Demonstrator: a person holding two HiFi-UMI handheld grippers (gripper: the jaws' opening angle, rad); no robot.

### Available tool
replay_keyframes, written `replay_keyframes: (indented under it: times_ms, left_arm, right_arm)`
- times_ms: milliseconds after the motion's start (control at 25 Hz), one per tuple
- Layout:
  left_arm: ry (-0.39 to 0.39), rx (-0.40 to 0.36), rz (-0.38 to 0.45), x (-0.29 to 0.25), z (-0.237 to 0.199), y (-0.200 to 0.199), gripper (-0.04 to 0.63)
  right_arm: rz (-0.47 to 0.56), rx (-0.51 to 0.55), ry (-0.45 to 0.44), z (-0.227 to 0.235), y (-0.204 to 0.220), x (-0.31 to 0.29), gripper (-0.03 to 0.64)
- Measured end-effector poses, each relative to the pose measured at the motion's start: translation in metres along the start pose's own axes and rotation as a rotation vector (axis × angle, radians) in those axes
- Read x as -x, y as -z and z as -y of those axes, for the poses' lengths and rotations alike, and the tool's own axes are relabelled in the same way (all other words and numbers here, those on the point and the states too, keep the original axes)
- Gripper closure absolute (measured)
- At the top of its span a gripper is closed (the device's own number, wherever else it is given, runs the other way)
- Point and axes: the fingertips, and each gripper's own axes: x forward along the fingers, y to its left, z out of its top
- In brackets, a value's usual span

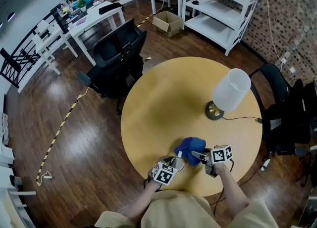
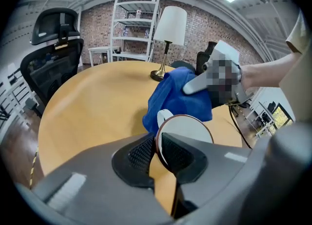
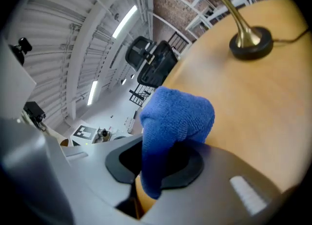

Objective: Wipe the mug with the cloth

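1. Two grippers meet at the near edge of the round bench [image 1: 163,103], the left gripper [image 1: 172,163] just beside the right gripper [image 1: 198,157].
2. On the left gripper, the fingers [image 2: 141,153] are pinched together on the rim of the mug [image 2: 187,129], which is held tilted, its handle on the far side.
3. On the right gripper, the fingers [image 3: 190,163] are clamped on the blue cloth [image 3: 178,114], which bunches up beyond them.
4. Cloth and mug are very close, the cloth just past the mug's far side; whether they touch cannot be told.
5. Farther back on the right of the bench stands a lamp [image 1: 230,91] with a white shade.
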Motion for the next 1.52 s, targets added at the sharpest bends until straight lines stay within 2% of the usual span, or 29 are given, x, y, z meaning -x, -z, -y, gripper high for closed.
replay_keyframes:
  times_ms: [160, 280, 400, 480, 600, 720, 920, 1120, 1320, 1520]
  left_arm:
    - [0.015, 0.017, -0.034, -0.008, 0.009, -0.008, 0.54]
    - [0.021, 0.022, -0.028, -0.007, 0.009, -0.016, 0.521]
    - [0.018, -0.047, 0.025, 0.01, 0.011, -0.038, 0.414]
    - [0.04, -0.045, 0.097, 0.028, 0.015, -0.063, 0.356]
    - [0.076, 0.029, 0.272, 0.061, 0.011, -0.114, 0.351]
    - [0.046, 0.013, 0.456, 0.089, 0.001, -0.167, 0.322]
    - [-0.023, -0.09, 0.687, 0.139, -0.001, -0.239, 0.321]
    - [-0.085, -0.133, 0.839, 0.19, 0.003, -0.287, 0.328]
    - [-0.109, -0.146, 0.895, 0.214, 0.007, -0.296, 0.333]
    - [-0.135, -0.149, 0.886, 0.213, 0.001, -0.29, 0.339]
  right_arm:
    - [0.173, 0.104, 0.113, -0.016, -0.02, 0.049, 0.548]
    - [0.3, 0.135, 0.173, -0.025, -0.027, 0.079, 0.548]
    - [0.42, 0.151, 0.204, -0.042, -0.035, 0.107, 0.548]
    - [0.501, 0.185, 0.241, -0.056, -0.046, 0.126, 0.546]
    - [0.618, 0.268, 0.331, -0.077, -0.069, 0.152, 0.546]
    - [0.723, 0.356, 0.451, -0.096, -0.094, 0.175, 0.545]
    - [0.824, 0.553, 0.674, -0.136, -0.126, 0.205, 0.545]
    - [0.918, 0.683, 0.788, -0.186, -0.151, 0.228, 0.545]
    - [0.945, 0.713, 0.8, -0.206, -0.154, 0.235, 0.545]
    - [0.931, 0.697, 0.788, -0.203, -0.149, 0.229, 0.545]
